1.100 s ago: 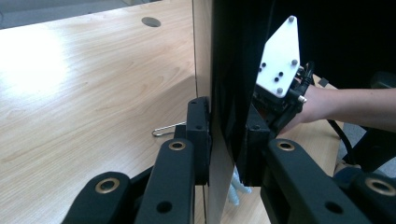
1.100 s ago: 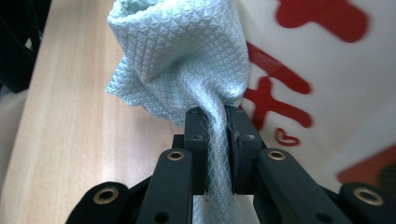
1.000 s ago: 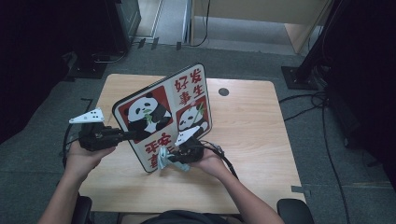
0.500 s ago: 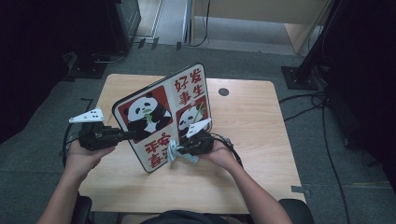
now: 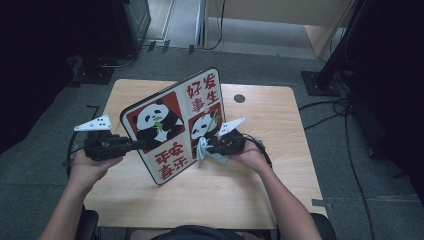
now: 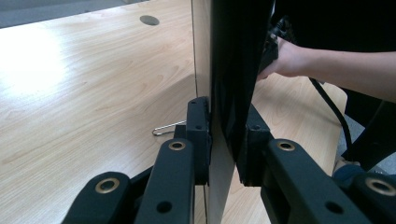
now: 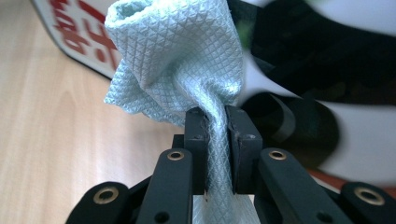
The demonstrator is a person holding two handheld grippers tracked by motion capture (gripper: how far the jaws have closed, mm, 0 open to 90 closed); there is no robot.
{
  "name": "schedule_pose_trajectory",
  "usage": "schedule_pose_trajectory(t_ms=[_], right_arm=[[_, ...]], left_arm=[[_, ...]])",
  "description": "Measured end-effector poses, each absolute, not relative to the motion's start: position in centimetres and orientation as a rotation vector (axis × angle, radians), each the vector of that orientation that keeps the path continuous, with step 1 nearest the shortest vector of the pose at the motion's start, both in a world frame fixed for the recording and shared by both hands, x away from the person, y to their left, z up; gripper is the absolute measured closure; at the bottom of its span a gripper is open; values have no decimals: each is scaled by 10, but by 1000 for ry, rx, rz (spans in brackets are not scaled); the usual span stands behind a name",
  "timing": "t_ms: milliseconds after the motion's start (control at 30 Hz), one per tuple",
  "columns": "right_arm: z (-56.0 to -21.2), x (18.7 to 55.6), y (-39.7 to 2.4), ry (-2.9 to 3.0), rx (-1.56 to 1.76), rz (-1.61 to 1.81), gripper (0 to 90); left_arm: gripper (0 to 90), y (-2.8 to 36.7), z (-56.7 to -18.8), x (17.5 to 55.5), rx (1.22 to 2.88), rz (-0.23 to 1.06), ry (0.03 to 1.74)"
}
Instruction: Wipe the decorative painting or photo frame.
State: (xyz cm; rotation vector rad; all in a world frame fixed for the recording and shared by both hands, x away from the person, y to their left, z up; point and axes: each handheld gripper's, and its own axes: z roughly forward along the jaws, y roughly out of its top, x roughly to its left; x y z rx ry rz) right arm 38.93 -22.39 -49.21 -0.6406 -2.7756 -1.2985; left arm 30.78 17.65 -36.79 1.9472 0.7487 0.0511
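Observation:
A board (image 5: 170, 125) printed with pandas and red characters stands tilted on edge over the wooden table (image 5: 280, 165). My left gripper (image 5: 142, 145) is shut on the board's left edge; in the left gripper view the jaws (image 6: 224, 135) clamp the thin panel (image 6: 233, 56) from both sides. My right gripper (image 5: 204, 149) is shut on a pale blue-green cloth (image 5: 220, 159) and holds it against the board's printed face near the lower right panda. In the right gripper view the waffle-textured cloth (image 7: 177, 60) bunches above the pads (image 7: 215, 126), with the board (image 7: 79, 32) just behind.
A round cable hole (image 5: 239, 98) sits at the table's far right. A small bent wire clip (image 6: 166, 128) lies on the table beyond the left jaws. Black stands and cables lie on the grey floor to the right (image 5: 345, 105).
My right gripper has slid the cloth to the right and a little farther away across the board's face. The left gripper and the board have stayed put.

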Motion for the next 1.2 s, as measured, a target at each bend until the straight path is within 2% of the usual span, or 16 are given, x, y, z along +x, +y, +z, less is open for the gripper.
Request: schedule_pose_trajectory(t_ms=[800, 1200], right_arm=[[-499, 418, -282, -2757, -933, -1266, 807], [-455, 406, -269, -2743, -797, -1298, 809]], left_arm=[[783, 176, -367, 309, 1955, 56, 744], [778, 176, -367, 309, 1948, 54, 759]])
